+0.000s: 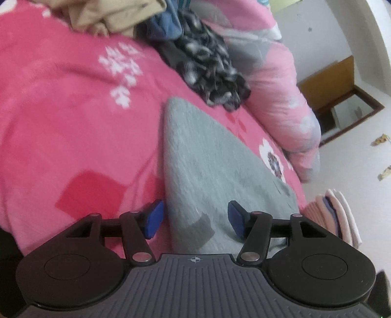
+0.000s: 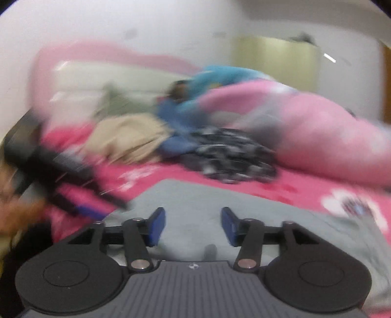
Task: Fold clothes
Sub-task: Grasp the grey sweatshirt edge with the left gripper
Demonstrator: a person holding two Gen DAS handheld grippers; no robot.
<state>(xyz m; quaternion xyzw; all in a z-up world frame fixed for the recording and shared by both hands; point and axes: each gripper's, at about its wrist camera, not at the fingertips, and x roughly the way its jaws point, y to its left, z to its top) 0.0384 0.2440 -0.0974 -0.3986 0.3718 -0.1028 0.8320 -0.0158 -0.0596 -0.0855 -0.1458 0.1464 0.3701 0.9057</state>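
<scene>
The grey garment [image 1: 215, 159] lies flat on the near part of the bed, folded to a long shape whose tip points away toward the far pile of clothes. The left gripper [image 1: 193, 219] hangs over its near end with the blue pads [image 1: 153, 220] moderately apart; nothing is pinched between them, though the cloth lies under the gap. The right gripper [image 2: 193, 226] is likewise part open and empty above the same grey garment [image 2: 244, 208], and the right wrist view is smeared by motion.

The chief risk, judging from this, is a poor grasp: a pad closing on only the top layer would peel the fold apart, and a pad that also catches the fleecy pink bedspread [image 1: 73, 122] would drag it up with the garment. The left pad sits right at the garment's left edge, so a small drift left could miss the cloth. In the right wrist view the left gripper [image 2: 80, 195] crosses close at the left, so the two tools could knock together.

The bedspread is soft and printed with white flowers. At the far side lie a tan garment [image 1: 114, 17], a blue garment [image 1: 166, 27] and a black-and-white patterned garment [image 1: 210, 66], beside a rolled pale pink quilt [image 1: 281, 102]. A folded stack [image 1: 334, 215] sits at the near right edge; pale floor and a white wall lie beyond.
</scene>
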